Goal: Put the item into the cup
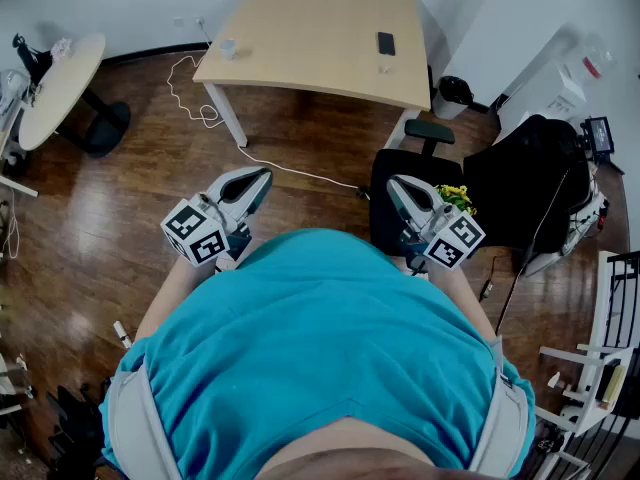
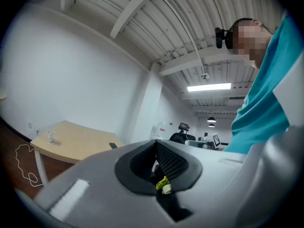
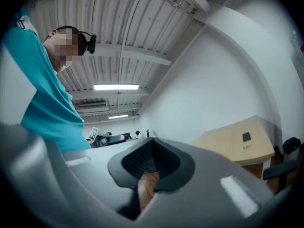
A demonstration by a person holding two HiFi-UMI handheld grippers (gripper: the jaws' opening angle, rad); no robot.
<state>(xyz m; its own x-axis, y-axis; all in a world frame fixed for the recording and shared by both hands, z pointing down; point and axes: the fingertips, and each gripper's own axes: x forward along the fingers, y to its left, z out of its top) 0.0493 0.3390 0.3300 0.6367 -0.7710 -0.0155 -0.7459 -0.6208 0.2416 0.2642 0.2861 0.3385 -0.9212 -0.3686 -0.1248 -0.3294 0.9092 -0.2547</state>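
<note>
A clear cup [image 1: 226, 48] [image 2: 51, 137] stands on the near left corner of the light wooden table [image 1: 310, 18]. On the table's right side lie a dark flat phone [image 1: 386, 43] [image 3: 246, 137] and a small pale item [image 1: 385, 68]. I hold both grippers close to my chest, well short of the table. The left gripper [image 1: 262, 178] [image 2: 156, 161] has its jaws together. A tiny yellow-green thing [image 2: 164, 184] shows in the slit, and I cannot tell if it is pinched or lies beyond. The right gripper [image 1: 397, 186] [image 3: 149, 163] is shut and holds nothing.
A black office chair [image 1: 415, 173] stands between me and the table, with a yellow-green bunch [image 1: 455, 196] beside it. A white cable [image 1: 200, 108] trails over the wooden floor. A round table [image 1: 60, 83] is at the left, a dark chair with gear [image 1: 535, 183] at the right.
</note>
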